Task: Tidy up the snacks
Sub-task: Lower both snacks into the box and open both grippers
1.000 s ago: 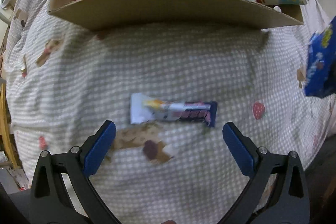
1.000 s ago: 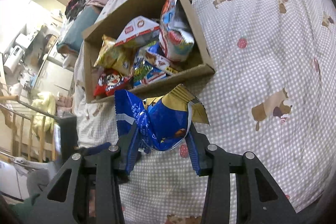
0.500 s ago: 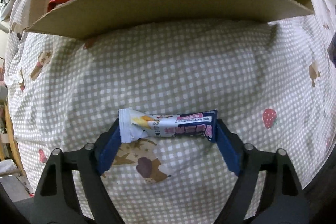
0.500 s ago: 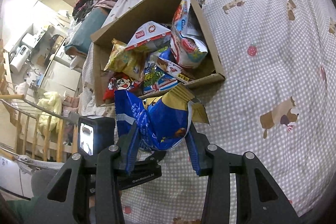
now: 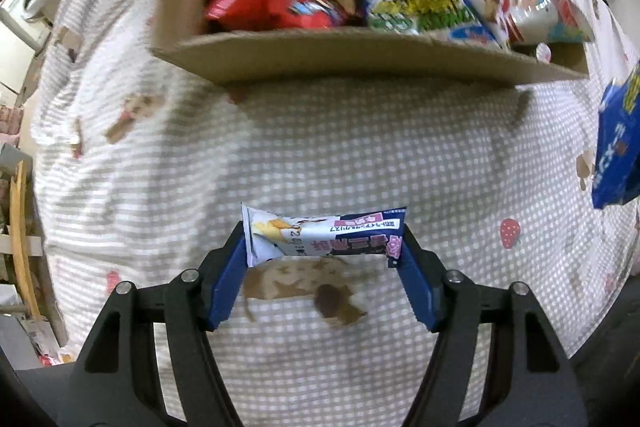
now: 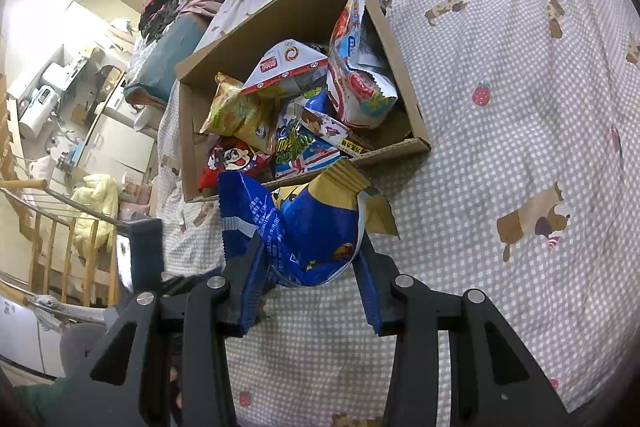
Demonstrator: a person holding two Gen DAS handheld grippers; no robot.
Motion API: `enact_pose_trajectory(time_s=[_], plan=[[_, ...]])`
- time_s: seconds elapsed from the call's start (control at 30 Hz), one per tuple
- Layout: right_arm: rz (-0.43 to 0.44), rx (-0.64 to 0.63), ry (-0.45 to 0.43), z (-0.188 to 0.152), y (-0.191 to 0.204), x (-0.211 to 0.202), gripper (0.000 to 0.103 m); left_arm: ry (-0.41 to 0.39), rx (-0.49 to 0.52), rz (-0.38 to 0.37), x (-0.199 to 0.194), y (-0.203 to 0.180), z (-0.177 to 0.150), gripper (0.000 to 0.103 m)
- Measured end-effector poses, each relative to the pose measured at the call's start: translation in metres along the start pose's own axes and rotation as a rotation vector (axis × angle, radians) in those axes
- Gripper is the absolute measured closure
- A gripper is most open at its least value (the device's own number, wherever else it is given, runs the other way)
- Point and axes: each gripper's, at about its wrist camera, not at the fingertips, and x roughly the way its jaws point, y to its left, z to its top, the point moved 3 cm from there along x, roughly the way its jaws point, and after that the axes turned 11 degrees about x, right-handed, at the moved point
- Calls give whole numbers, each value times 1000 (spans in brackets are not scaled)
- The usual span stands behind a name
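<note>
A slim white-and-navy snack bar point(image 5: 320, 233) lies crosswise between the blue pads of my left gripper point(image 5: 323, 241). The jaws are closing, their pads pressing on the bar's two ends, and the bar hangs just above the checked bedcover point(image 5: 360, 147). Beyond it stands the cardboard box point(image 5: 360, 55), filled with several snack bags. My right gripper point(image 6: 308, 247) is shut on a crumpled blue and gold snack bag point(image 6: 304, 227), held in the air in front of the box point(image 6: 280, 23). That bag point(image 5: 616, 155) shows at the right edge of the left wrist view.
The bedcover point(image 6: 520, 147), printed with dogs and strawberries, stretches right of the box. A wooden railing point(image 6: 48, 247) and room clutter lie beyond the bed's left edge. The left gripper's black body point(image 6: 140, 251) sits just left of my right gripper.
My left gripper came down around the snack bar, closed on its ends and lifted it off the cover. The right gripper held still with the blue bag.
</note>
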Motion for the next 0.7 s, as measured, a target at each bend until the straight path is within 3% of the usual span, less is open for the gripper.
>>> enact_pose_trajectory(time_s=[0.23, 0.43, 0.7], plan=[[-9, -11, -15, -2, 2, -4, 60, -44, -58, 12, -26, 26, -2, 36], [-19, -26, -24, -4, 3, -8, 60, -133, -86, 30, -56, 36, 2, 36], [-5, -100, -66, 15, 22, -16, 60, -268, -58, 67, -95, 41, 43, 36]])
